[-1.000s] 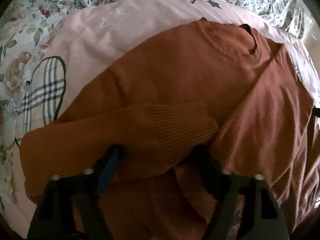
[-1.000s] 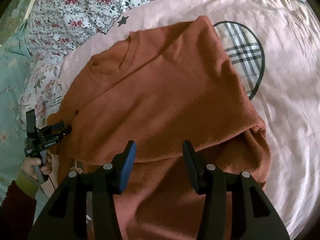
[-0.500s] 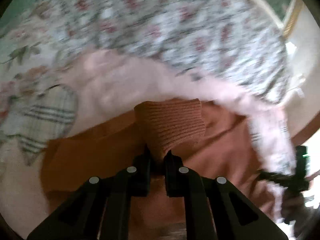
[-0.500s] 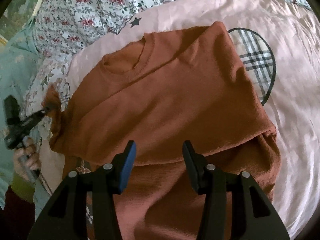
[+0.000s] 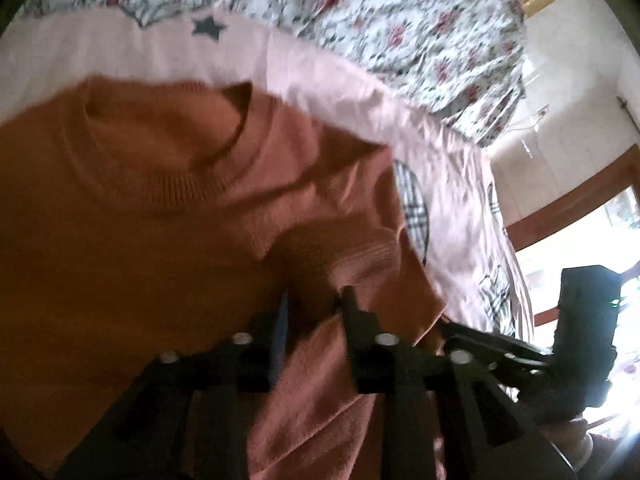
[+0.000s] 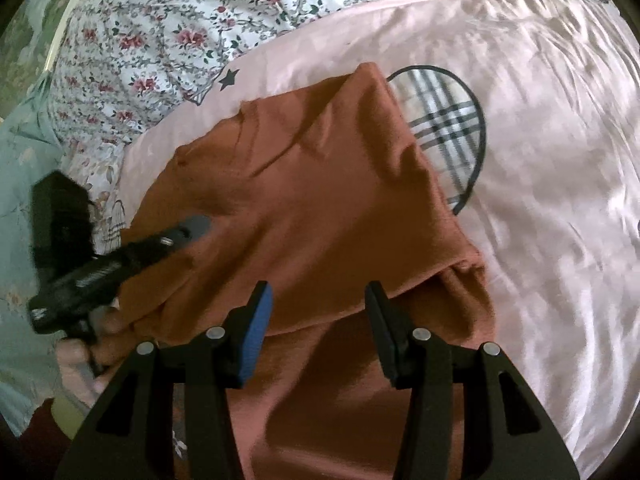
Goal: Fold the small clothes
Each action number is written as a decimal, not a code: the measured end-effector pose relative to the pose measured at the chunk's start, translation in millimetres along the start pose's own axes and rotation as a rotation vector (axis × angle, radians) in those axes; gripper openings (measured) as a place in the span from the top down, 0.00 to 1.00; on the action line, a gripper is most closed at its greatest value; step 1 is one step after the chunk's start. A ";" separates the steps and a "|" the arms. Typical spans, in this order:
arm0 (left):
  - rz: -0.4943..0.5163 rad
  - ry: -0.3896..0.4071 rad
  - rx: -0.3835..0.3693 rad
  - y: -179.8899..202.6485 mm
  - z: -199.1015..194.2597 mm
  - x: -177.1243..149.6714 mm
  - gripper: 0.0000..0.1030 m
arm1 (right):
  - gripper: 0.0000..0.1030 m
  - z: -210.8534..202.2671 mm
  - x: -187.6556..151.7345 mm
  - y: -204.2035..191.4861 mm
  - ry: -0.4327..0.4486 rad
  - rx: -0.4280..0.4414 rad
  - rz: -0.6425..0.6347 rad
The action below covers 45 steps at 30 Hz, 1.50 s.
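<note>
A rust-orange knit sweater [image 6: 320, 208] lies on a pink quilt [image 6: 540, 160], its right side folded in. In the left wrist view the sweater [image 5: 140, 220] fills the frame with its collar at top. My left gripper [image 5: 314, 300] sits over the sweater body with its jaws partly apart around the ribbed sleeve cuff [image 5: 360, 256]. It also shows in the right wrist view [image 6: 192, 232], over the sweater's left side. My right gripper [image 6: 318, 300] is open and empty just above the folded lower edge.
A floral bedspread [image 6: 180, 32] lies beyond the quilt. A plaid heart patch [image 6: 448, 120] shows on the quilt beside the sweater. The right gripper's body [image 5: 580, 320] shows at the right of the left wrist view, before a bright window.
My left gripper carried the sleeve cuff across onto the sweater body and its jaws have parted. The right gripper stays open over the lower edge.
</note>
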State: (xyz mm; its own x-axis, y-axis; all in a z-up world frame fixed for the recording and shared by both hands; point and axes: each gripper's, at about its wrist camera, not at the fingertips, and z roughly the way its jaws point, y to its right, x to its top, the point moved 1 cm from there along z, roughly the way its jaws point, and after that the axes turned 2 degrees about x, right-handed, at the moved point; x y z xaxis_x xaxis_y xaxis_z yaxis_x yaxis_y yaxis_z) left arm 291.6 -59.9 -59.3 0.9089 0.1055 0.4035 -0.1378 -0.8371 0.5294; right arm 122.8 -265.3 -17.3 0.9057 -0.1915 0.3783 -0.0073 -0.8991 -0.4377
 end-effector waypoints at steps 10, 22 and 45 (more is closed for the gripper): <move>-0.027 0.078 0.159 -39.2 -87.0 -63.7 0.41 | 0.52 28.5 11.9 -12.8 -0.017 0.025 -0.073; -0.289 0.139 0.517 -150.3 -158.9 -156.0 0.41 | 0.62 79.8 37.9 -20.0 -0.043 0.028 -0.124; -0.346 0.232 0.723 -166.7 -158.0 -136.1 0.68 | 0.90 39.5 66.2 33.5 -0.013 -0.014 0.093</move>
State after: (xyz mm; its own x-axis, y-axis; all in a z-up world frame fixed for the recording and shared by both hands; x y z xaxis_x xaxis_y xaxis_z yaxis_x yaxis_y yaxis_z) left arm 128.7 150.1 -84.5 0.7383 0.4615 0.4919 0.4927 -0.8671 0.0740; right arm 199.3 -292.6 -39.1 0.9064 -0.2694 0.3255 -0.0978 -0.8832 -0.4587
